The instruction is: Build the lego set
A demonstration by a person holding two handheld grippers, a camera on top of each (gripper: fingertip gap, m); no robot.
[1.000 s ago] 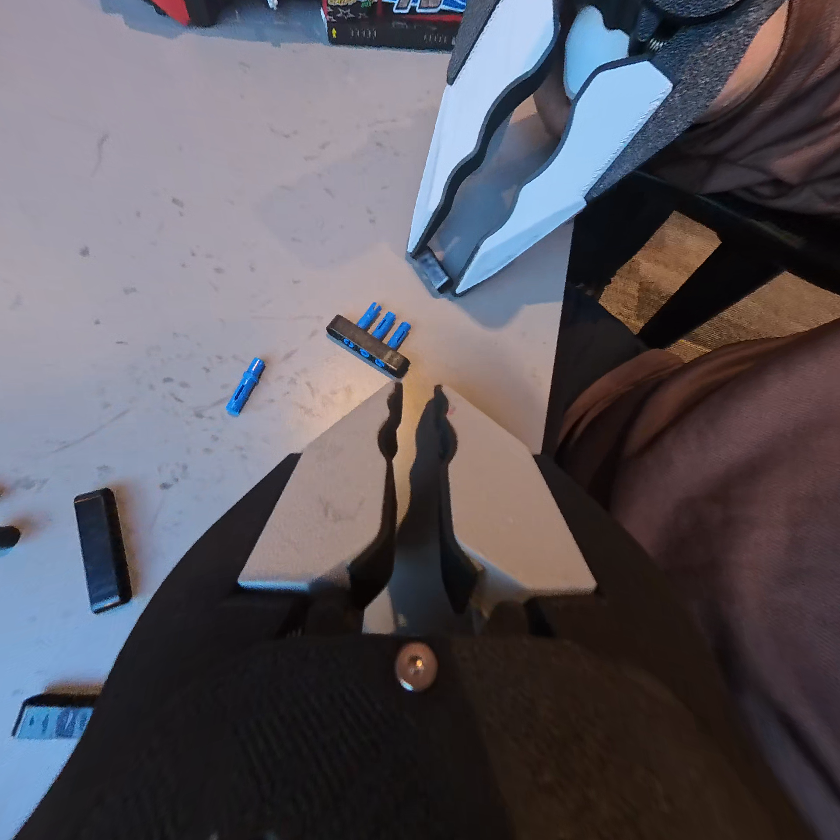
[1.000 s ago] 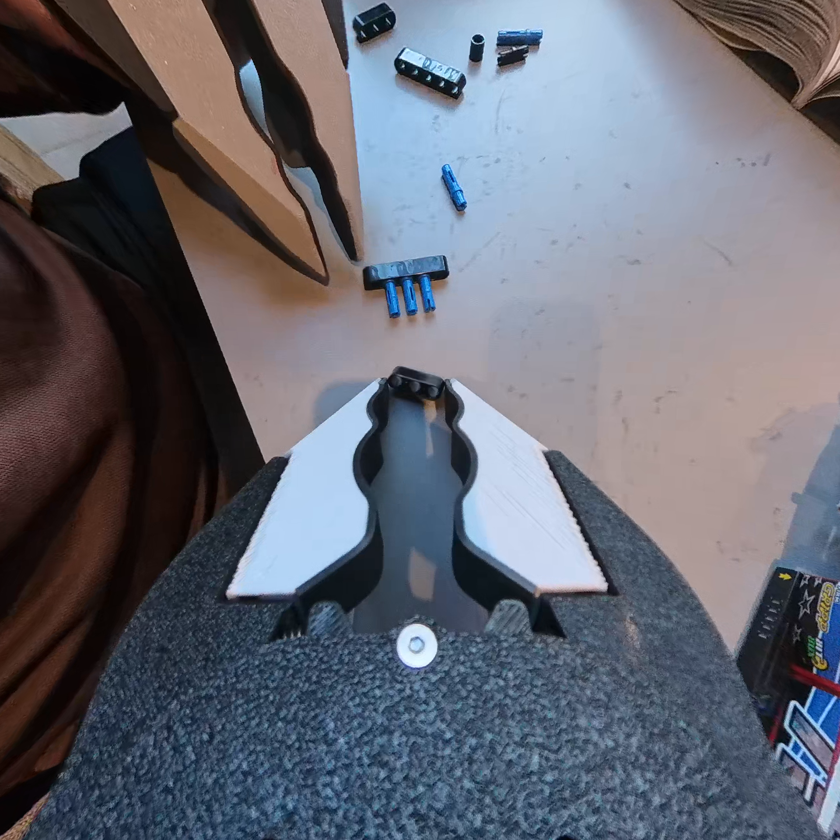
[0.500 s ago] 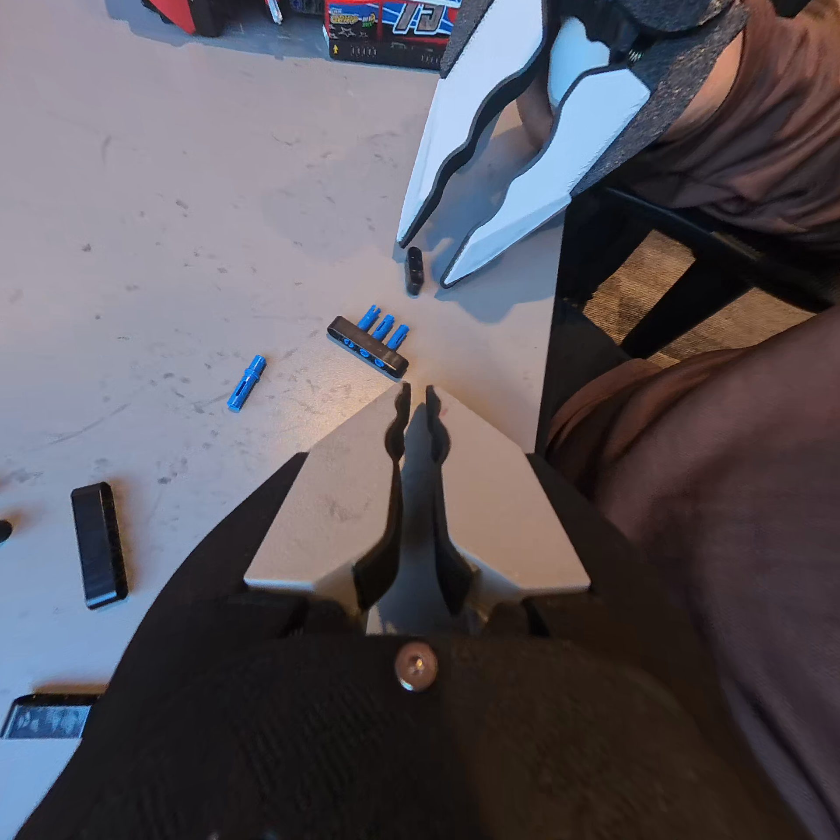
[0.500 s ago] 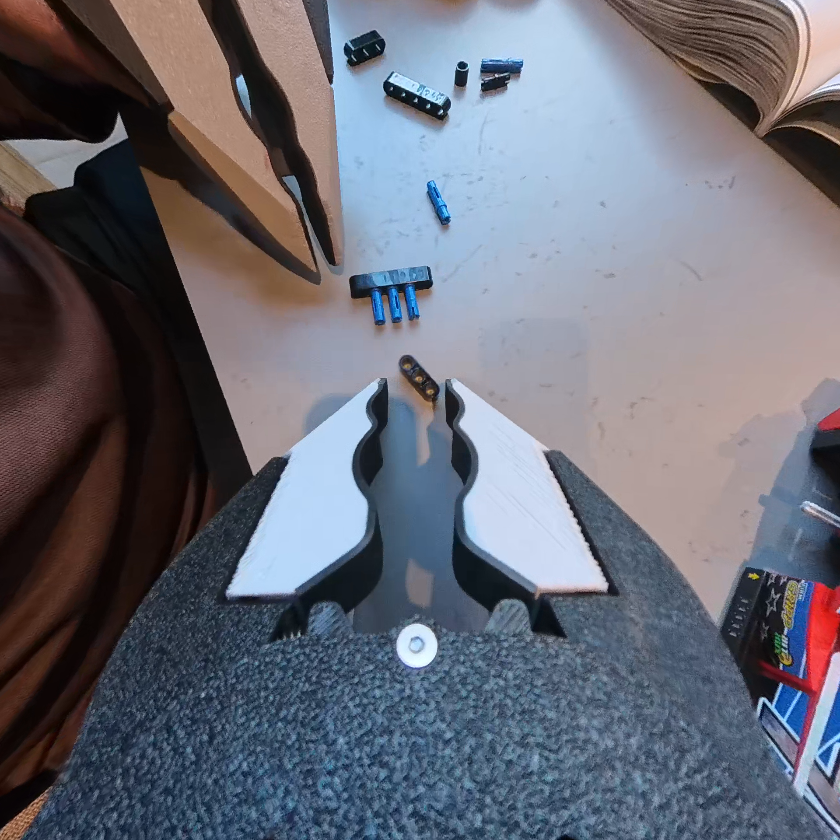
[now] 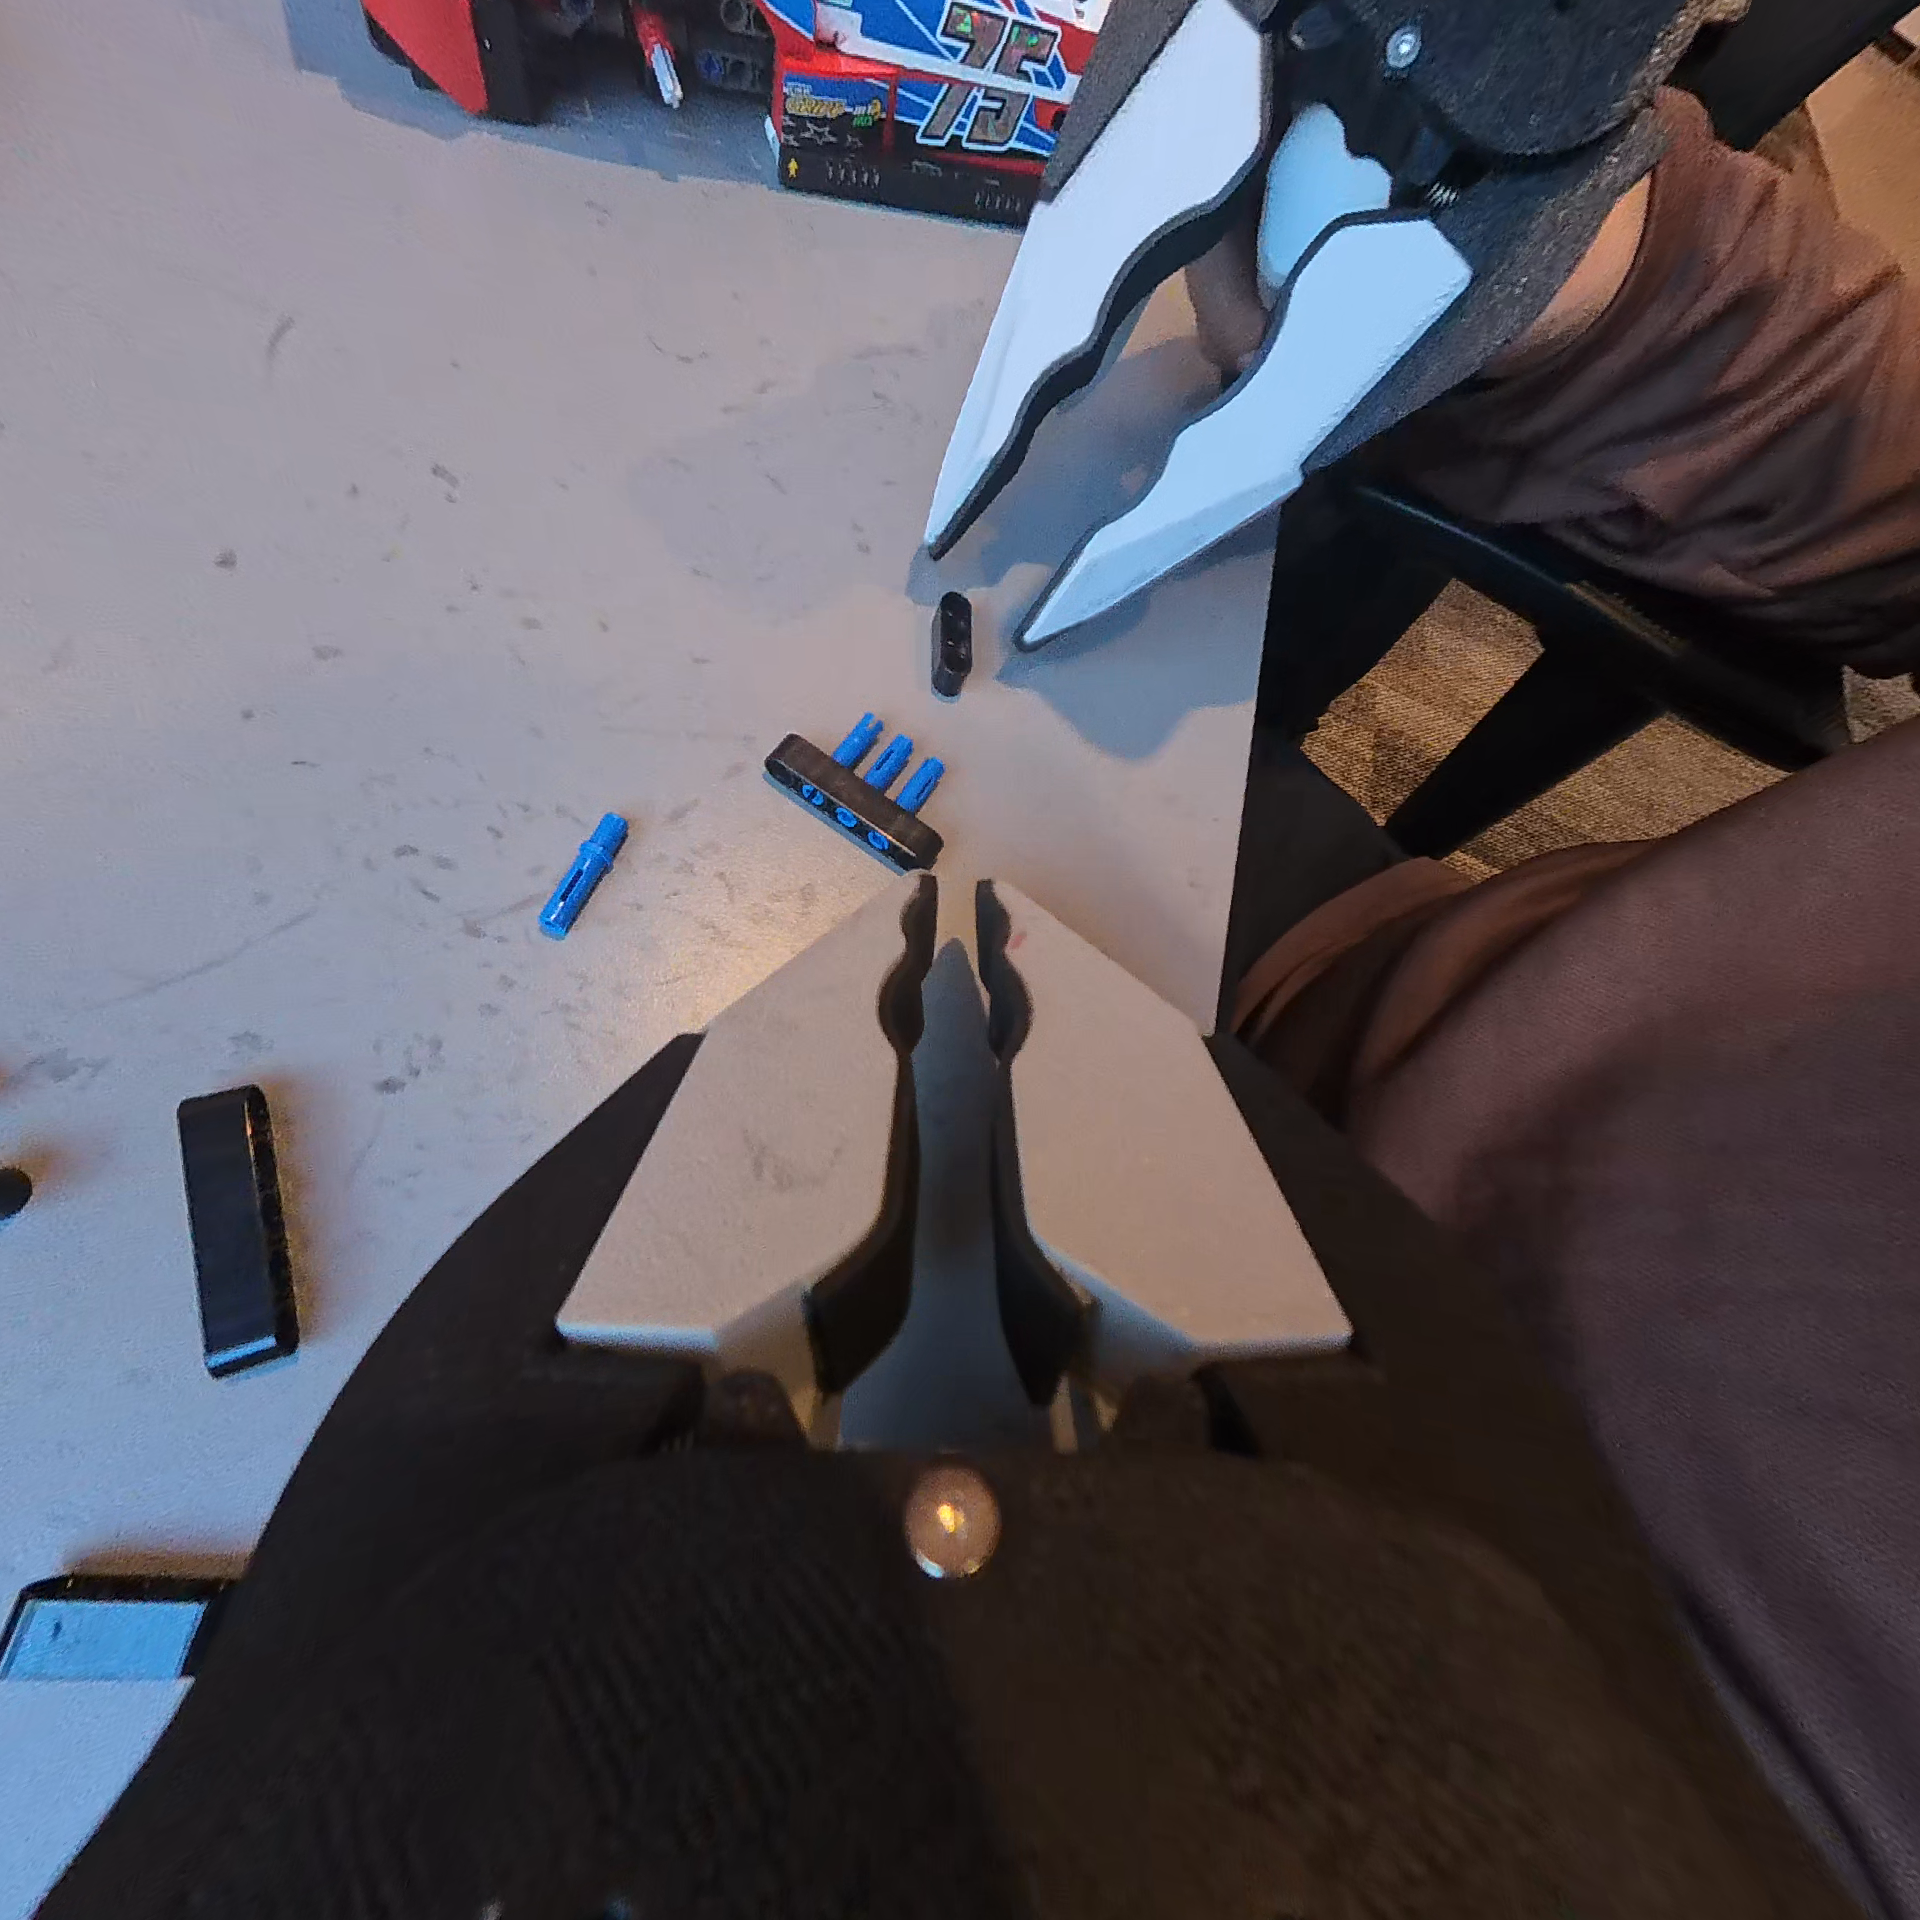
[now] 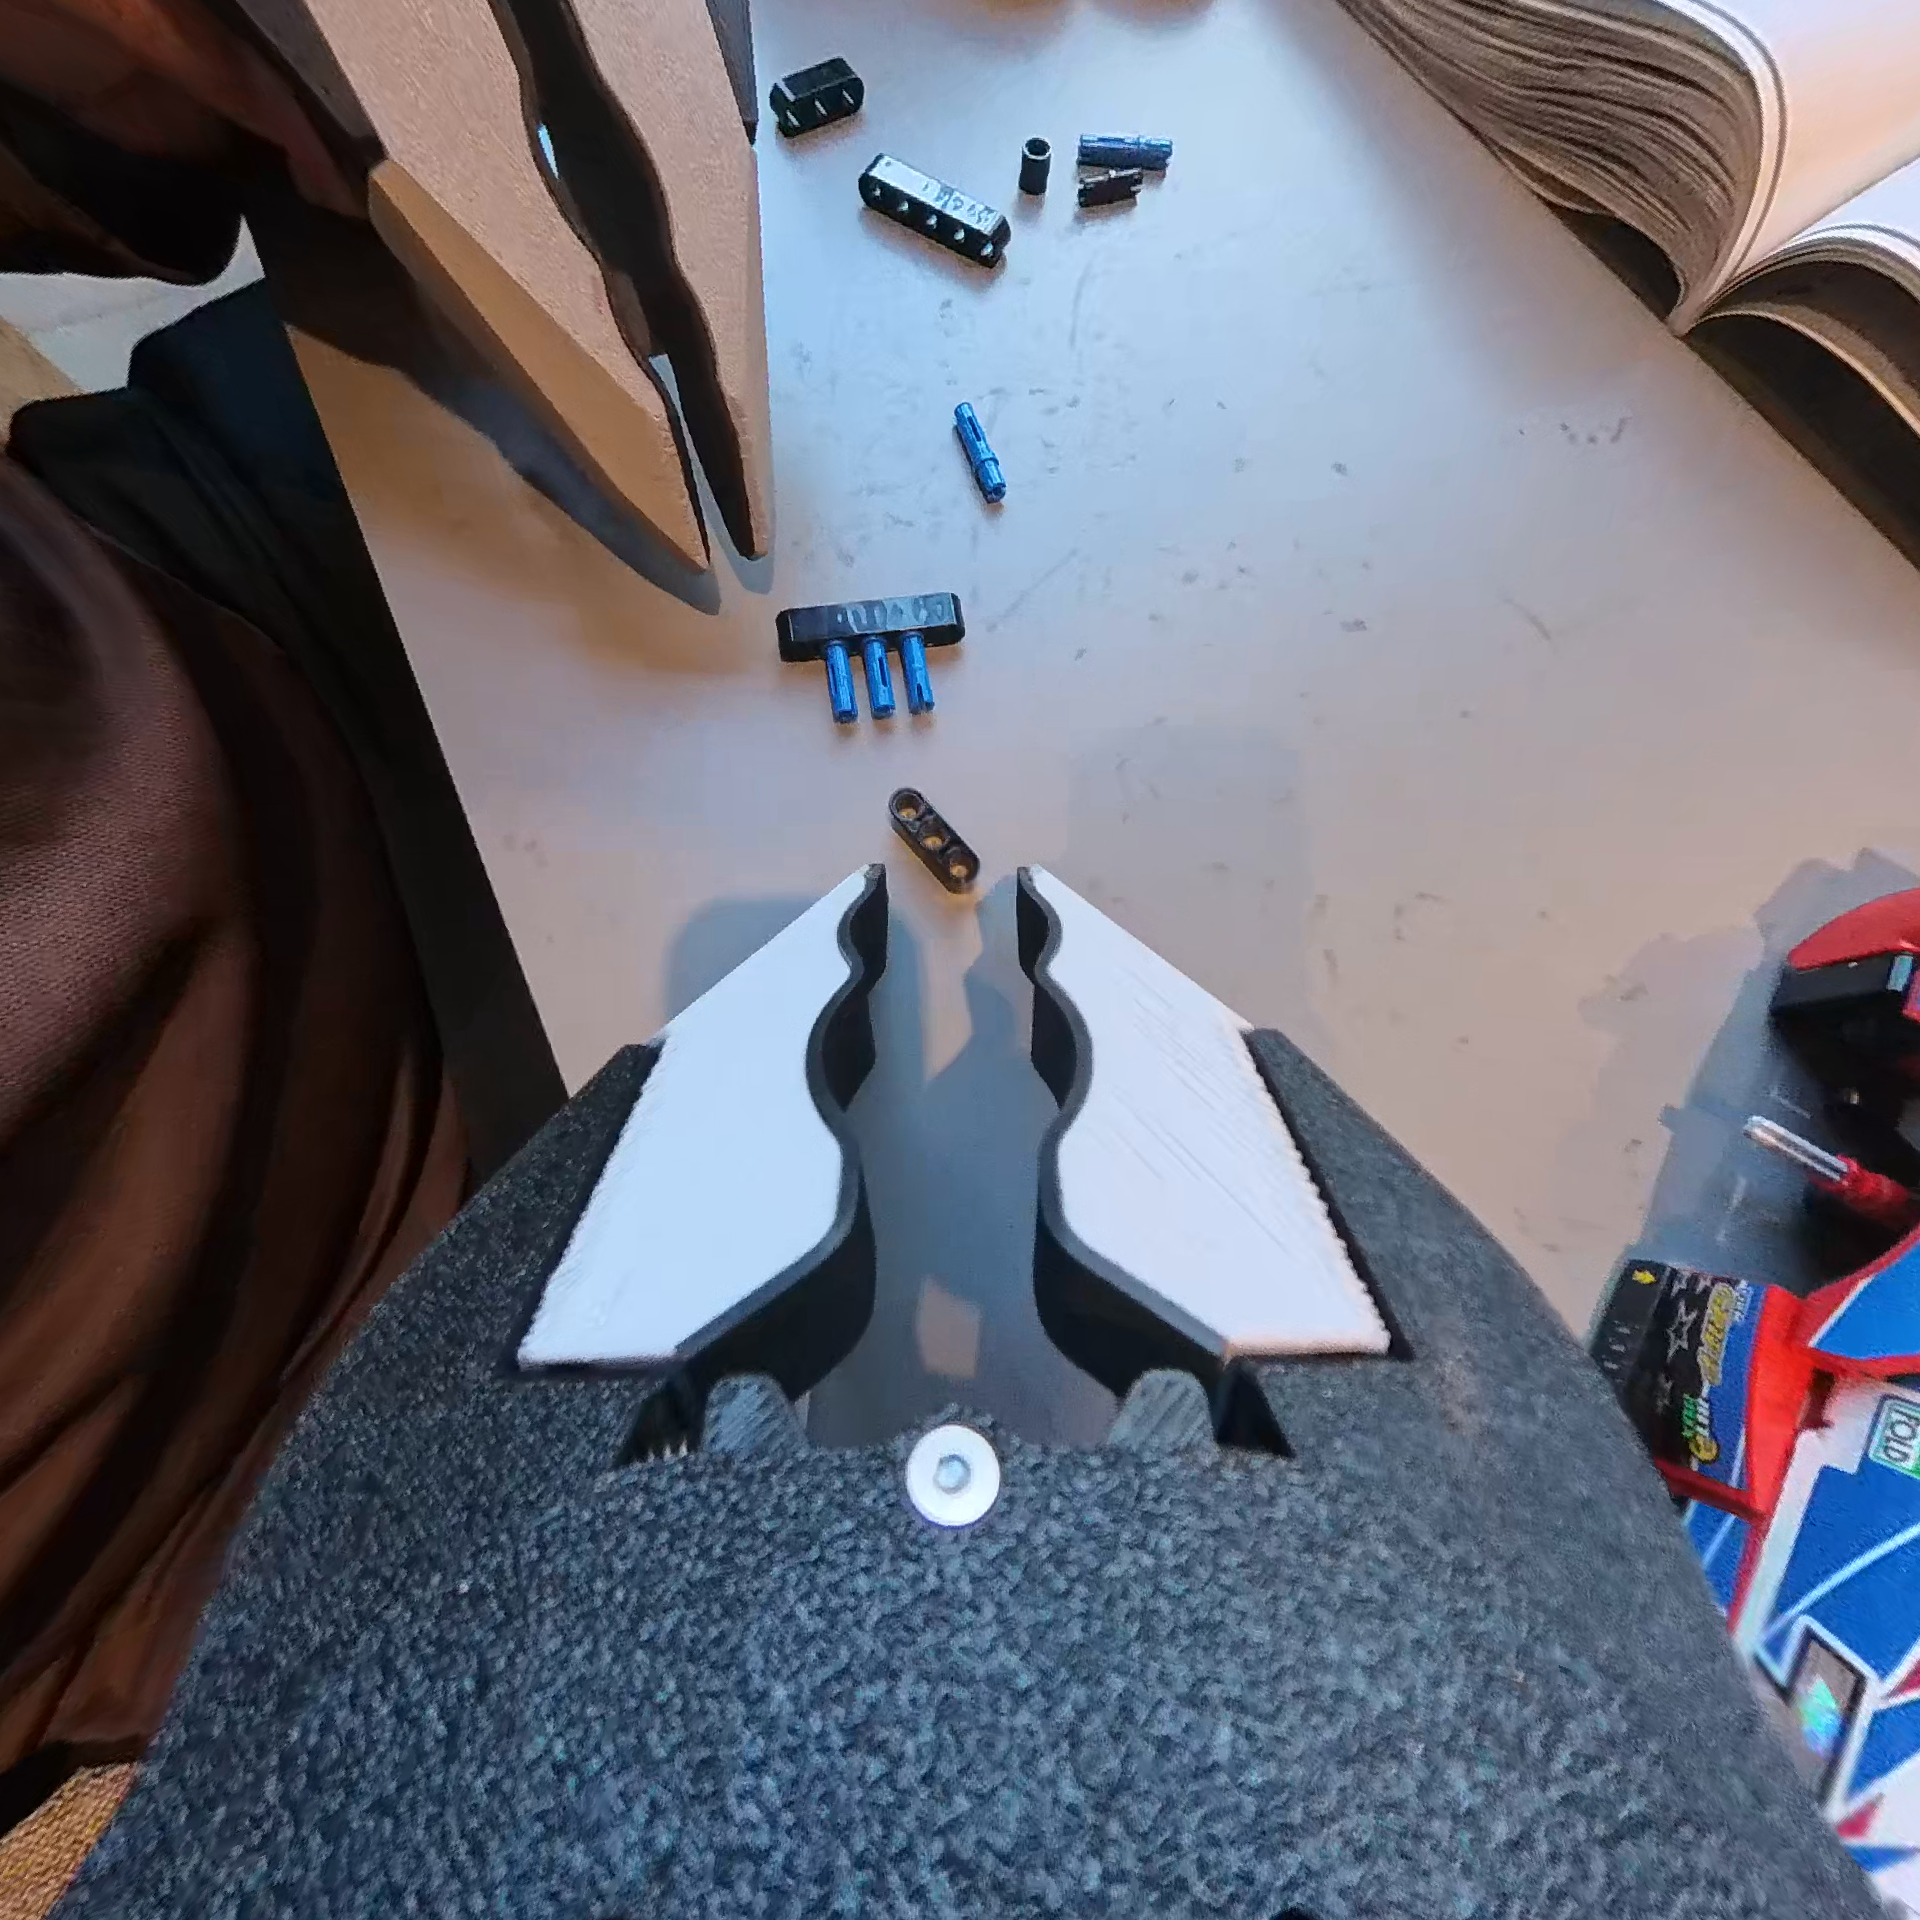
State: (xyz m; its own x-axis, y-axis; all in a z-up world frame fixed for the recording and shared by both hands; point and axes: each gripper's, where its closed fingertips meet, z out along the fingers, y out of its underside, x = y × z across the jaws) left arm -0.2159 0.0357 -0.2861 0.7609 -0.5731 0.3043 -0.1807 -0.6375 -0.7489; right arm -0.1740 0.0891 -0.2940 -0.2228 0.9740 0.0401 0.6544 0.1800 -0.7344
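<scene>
On the pale, scuffed table (image 6: 1351,644), reading left to right in the right wrist view, the left gripper (image 6: 732,556) hangs with its tan fingers drawn to a narrow slit and nothing between them, tips just beside a black five-hole lego beam with three blue pins pushed through it (image 6: 871,634). A loose blue plastic pin (image 6: 980,453) lies farther out, and an open thick instruction book (image 6: 1662,156) sits at the far right edge. Nearer, the right gripper (image 6: 951,883) stands with its white fingers spread wide and empty, a short black three-hole lego beam (image 6: 933,840) flat on the table just ahead of its tips, with a red, white and blue lego car body (image 6: 1829,1455) at the right.
</scene>
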